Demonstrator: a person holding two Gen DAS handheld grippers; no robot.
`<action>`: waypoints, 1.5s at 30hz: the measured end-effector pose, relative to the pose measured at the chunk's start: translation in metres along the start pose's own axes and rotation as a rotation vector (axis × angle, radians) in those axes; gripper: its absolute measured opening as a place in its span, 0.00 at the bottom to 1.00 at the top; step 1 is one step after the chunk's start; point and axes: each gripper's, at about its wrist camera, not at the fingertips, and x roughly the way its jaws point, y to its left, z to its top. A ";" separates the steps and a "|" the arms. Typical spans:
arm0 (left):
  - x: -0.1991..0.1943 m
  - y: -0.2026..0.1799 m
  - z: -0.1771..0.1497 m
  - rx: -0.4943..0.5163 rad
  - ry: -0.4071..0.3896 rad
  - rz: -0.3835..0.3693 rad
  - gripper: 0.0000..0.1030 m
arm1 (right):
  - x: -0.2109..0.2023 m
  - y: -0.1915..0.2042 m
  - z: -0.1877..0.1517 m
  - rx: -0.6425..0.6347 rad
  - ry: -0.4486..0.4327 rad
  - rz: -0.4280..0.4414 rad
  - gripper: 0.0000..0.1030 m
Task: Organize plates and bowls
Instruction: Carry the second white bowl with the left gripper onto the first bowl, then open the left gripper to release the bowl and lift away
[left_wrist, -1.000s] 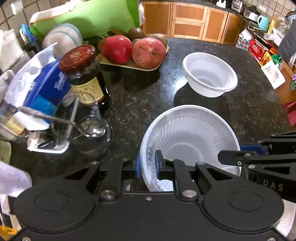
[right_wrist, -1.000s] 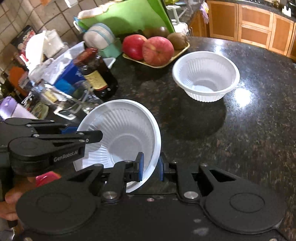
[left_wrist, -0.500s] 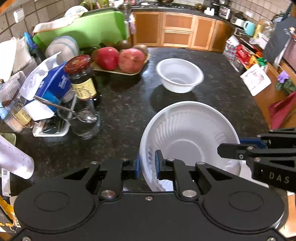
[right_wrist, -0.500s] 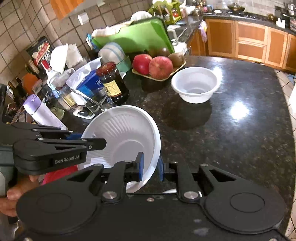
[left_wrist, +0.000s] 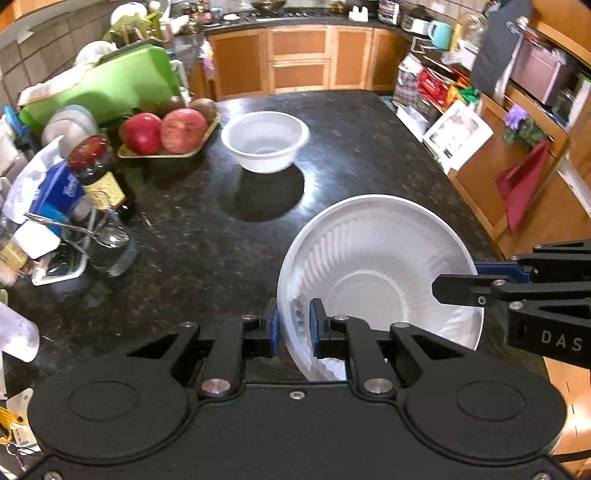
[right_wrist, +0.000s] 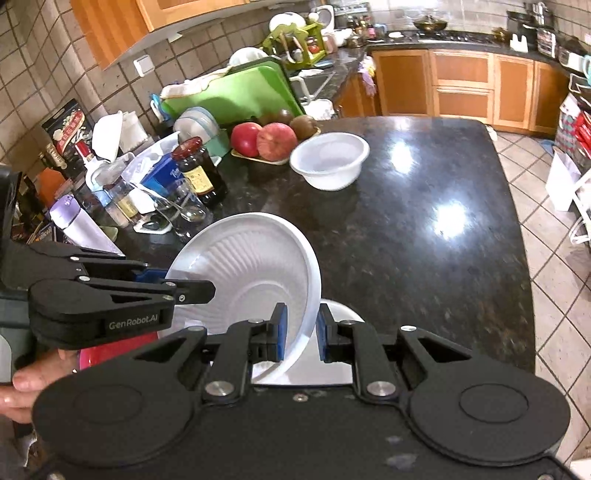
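We look steeply down along each pair of tongs, close above the dark speckled stone table (left_wrist: 207, 258); both views share its far white ribbed plastic bowl (left_wrist: 265, 142) (right_wrist: 330, 159).

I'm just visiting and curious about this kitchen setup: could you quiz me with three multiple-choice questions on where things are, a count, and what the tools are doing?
1. Where does the small white bowl stand?
A. beside the fruit tray
B. in a sink
C. on the floor

2. How many red apples lie on the tray?
A. one
B. two
C. four

3. What are the left tool and right tool doing?
A. both open
B. both clamped on the large white bowl's rim
C. holding a jar

Answers: 1 A, it sits on the counter next to the tray; 2 B, two show; 3 B, blue pads pinch opposite rims.
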 end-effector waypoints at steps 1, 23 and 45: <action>0.001 -0.003 -0.001 0.005 0.006 -0.006 0.20 | -0.002 -0.003 -0.003 0.008 0.001 -0.003 0.18; 0.023 -0.037 -0.021 0.049 0.087 -0.047 0.33 | 0.014 -0.033 -0.030 0.076 0.065 -0.024 0.42; 0.000 -0.015 -0.003 0.000 -0.050 0.042 0.53 | -0.017 -0.019 -0.004 -0.022 -0.191 -0.075 0.62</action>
